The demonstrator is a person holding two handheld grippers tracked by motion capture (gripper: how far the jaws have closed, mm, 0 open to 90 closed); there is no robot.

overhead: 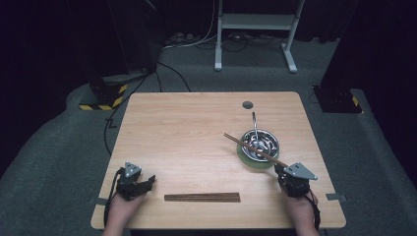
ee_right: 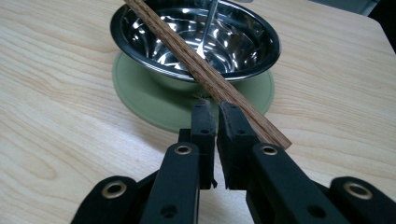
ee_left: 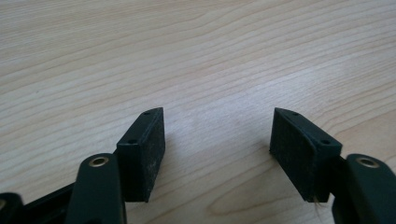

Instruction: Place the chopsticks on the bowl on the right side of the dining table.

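The right gripper [overhead: 286, 172] rested at the near right of the wooden surface [overhead: 187, 142], its jaws pressed together; in the right gripper view [ee_right: 215, 112] a thin gap showed between the pads with nothing in it. A wooden chopstick [ee_right: 201, 70] lay slanted just beside the right-hand jaw, its near end [overhead: 282, 164] at the gripper's tip and its length running up and away across the rim of a steel bowl [overhead: 259, 143]. Whether the jaw's outer edge touched the stick I could not tell; it was not pinched between the pads. The bowl sat on a green round mat [ee_right: 154, 100] right ahead of the gripper, and a metal utensil handle [overhead: 254, 123] rose from the bowl's far side.

The left gripper [overhead: 147, 181] sat at the near left corner, well apart from the bowl. Its jaws stood spread, and in the left gripper view [ee_left: 217, 135] only bare wood lay between the pads. A second wooden stick [overhead: 202, 197] lay flat along the near edge, between the two grippers, touched by neither
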